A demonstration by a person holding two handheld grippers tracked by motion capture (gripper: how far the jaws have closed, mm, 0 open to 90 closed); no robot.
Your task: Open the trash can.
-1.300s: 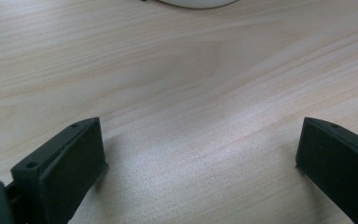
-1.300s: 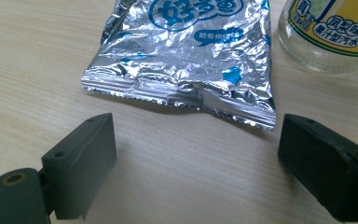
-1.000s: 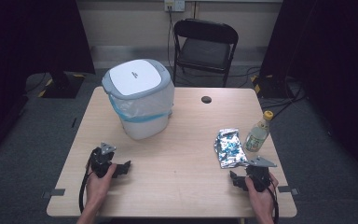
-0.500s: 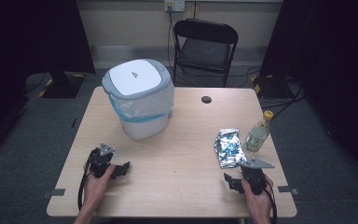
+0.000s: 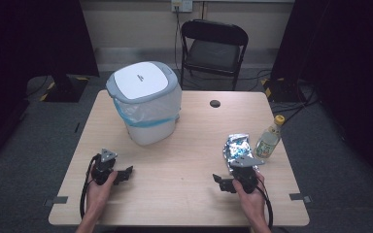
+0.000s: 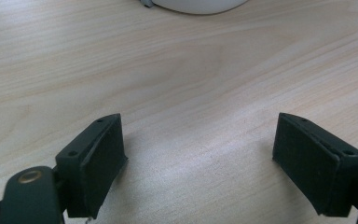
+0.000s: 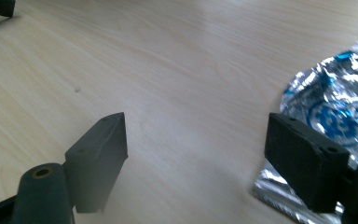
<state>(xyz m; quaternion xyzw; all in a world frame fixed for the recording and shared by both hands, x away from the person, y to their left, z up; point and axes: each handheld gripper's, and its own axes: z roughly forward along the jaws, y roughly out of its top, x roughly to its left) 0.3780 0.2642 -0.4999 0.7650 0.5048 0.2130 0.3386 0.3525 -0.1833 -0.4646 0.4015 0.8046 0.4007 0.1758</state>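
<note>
The work in hand appears to be the clearing of rubbish from the table (image 5: 175,194) into the lidded bin (image 5: 144,102), and it is judged to be at its opening step: nothing has been picked up yet. The foil wrapper (image 5: 236,146) lies crumpled on the right side of the tabletop, just beside the bottle (image 5: 269,138) and well apart from the bin, which stands at the far left with its lid down.

The right gripper (image 5: 222,180) is held low over the table just in front of the wrapper, its jaws spread wide with nothing between them; in the right gripper view the wrapper (image 7: 331,107) is seen beyond and partly behind the right-hand jaw, not between the two. The left gripper (image 5: 125,173) rests near the table's left front, and its jaws have just been closing a little, though they are spread apart over bare wood with nothing between them.

The next move is judged to call for the right gripper to be swung toward the wrapper so that a raised fold is brought between the pads before closing. The lid would probably have to be opened too.

The lid's opening mechanism cannot be made out. The bottle's label is too small to be read, and the wrapper's far edge is cut off in the right gripper view.
</note>
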